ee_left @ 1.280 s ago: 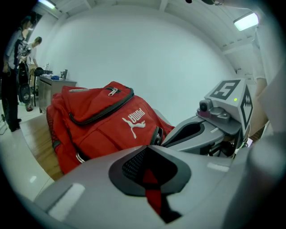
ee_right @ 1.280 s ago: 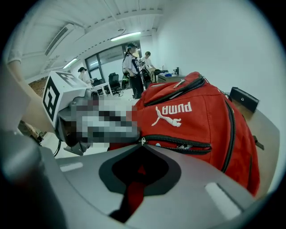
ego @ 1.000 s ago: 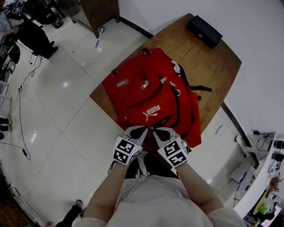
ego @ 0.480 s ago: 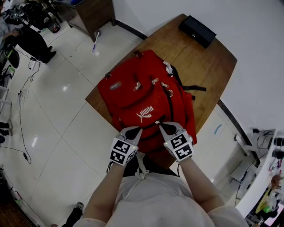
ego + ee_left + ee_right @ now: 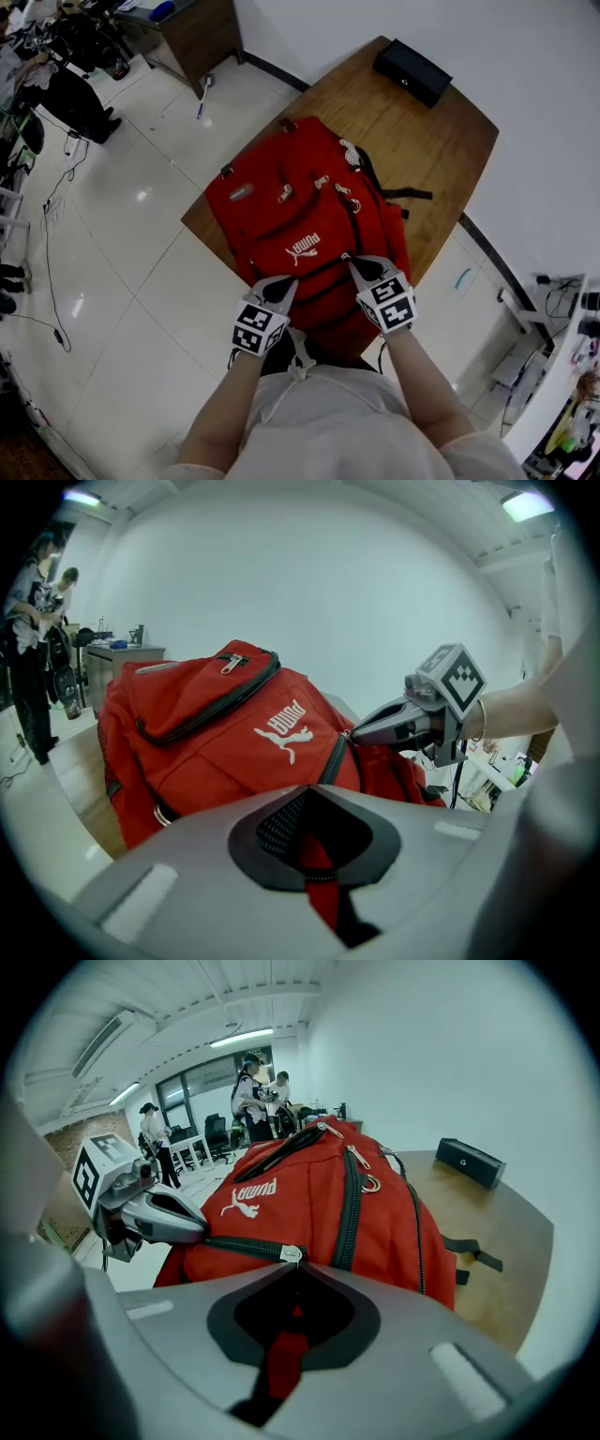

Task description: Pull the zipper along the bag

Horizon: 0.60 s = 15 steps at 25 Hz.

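A red fabric backpack (image 5: 300,211) w/ a white logo is seen lying on a brown wooden counter (image 5: 441,141), approx. at the centre of the head view. A small black rectangular box (image 5: 412,71) is set at the counter's far corner, at 1 o'clock from the backpack & well apart from it. The left tool (image 5: 279,285) is placed at 7 o'clock on the backpack's near end; its jaws are closed together, w/ a fold of the red fabric pinched between them. The right tool (image 5: 355,265) is placed at 5 o'clock, just below the logo; its jaws are closed on a small silver zipper pull (image 5: 291,1253). In the right gripper view a black zipper line is seen running from the pull toward the left tool at 9 o'clock. A glossy white tiled floor (image 5: 122,253) is visible round the counter.
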Each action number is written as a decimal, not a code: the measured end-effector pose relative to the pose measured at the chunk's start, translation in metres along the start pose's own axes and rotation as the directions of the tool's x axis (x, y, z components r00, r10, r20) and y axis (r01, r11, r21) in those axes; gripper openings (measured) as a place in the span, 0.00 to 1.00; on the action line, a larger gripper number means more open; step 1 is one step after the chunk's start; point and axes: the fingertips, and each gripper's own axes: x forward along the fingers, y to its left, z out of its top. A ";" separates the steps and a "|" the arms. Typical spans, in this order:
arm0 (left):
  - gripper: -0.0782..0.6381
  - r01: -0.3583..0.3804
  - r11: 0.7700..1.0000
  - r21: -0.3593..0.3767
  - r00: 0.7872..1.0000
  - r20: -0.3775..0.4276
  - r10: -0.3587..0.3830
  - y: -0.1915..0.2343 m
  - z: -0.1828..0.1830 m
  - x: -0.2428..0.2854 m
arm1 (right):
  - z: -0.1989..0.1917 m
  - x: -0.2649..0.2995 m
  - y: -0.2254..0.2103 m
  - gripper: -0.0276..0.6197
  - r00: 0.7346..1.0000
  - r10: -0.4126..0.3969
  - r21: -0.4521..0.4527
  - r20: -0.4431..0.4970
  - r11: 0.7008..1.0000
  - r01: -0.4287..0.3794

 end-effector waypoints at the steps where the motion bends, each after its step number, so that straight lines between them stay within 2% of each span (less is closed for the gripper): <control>1: 0.12 -0.001 1.000 0.001 1.000 -0.001 0.001 0.000 0.000 0.001 | -0.001 0.001 -0.002 0.06 1.000 0.001 0.012 -0.004 1.000 -0.001; 10: 0.12 -0.006 1.000 -0.002 1.000 -0.006 0.006 0.001 0.000 0.000 | -0.004 0.008 -0.006 0.08 0.999 0.041 0.160 0.020 0.986 -0.043; 15: 0.12 -0.018 0.999 -0.038 1.000 -0.017 0.017 0.003 0.001 0.000 | 0.007 -0.004 -0.006 0.08 0.995 0.019 0.102 0.096 0.994 -0.028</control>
